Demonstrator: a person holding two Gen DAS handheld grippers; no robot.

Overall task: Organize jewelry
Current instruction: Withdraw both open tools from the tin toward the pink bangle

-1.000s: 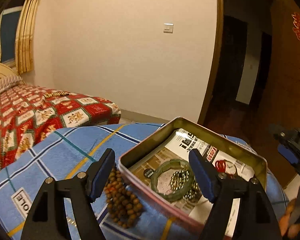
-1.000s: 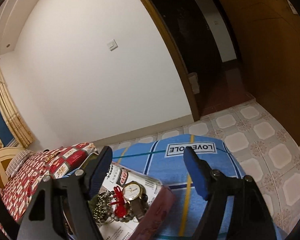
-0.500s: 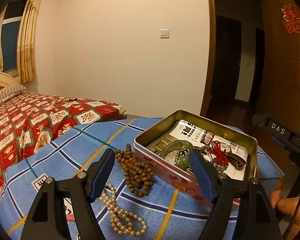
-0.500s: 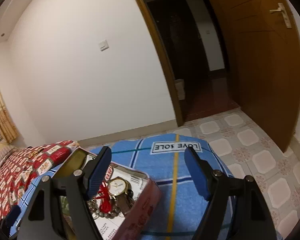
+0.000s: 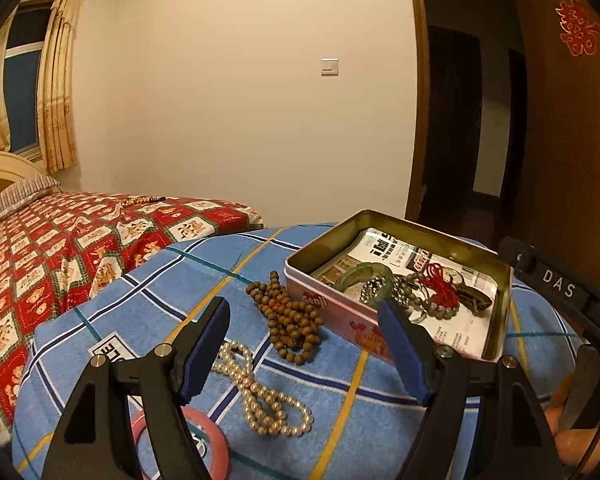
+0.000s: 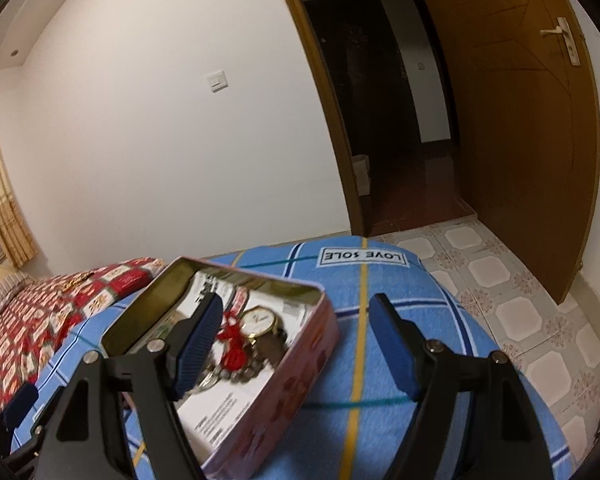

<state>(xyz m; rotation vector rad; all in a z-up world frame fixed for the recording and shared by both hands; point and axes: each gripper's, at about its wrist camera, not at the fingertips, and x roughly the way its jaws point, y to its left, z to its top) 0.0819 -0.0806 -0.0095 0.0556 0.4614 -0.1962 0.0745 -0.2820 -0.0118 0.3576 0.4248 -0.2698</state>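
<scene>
An open pink metal tin (image 5: 340,312) (image 6: 284,392) lined with printed paper sits on a blue checked cloth (image 5: 148,292). Inside lie a green bangle (image 5: 360,274), metal bead strands, a red knotted cord (image 5: 440,284) (image 6: 232,344) and a gold wristwatch (image 6: 258,320). Outside the tin, a brown wooden bead string (image 5: 288,316), a pearl necklace (image 5: 260,396) and a pink ring (image 5: 212,440) rest on the cloth. My left gripper (image 5: 304,344) hovers open above the cloth, nothing between its fingers. My right gripper (image 6: 296,348) is open too, over the tin's right wall, holding nothing.
A bed with a red patterned cover (image 5: 60,248) stands to the left, with a bead strand (image 5: 140,200) lying on it. The cloth-covered surface drops off to a tiled floor (image 6: 520,292) on the right. An open wooden door (image 6: 532,140) and a dark doorway lie beyond.
The left gripper has pulled back from the tin, bringing the wooden beads, pearls and pink ring into view. The right gripper has swung so the tin sits more centred under it. Both stay open.
</scene>
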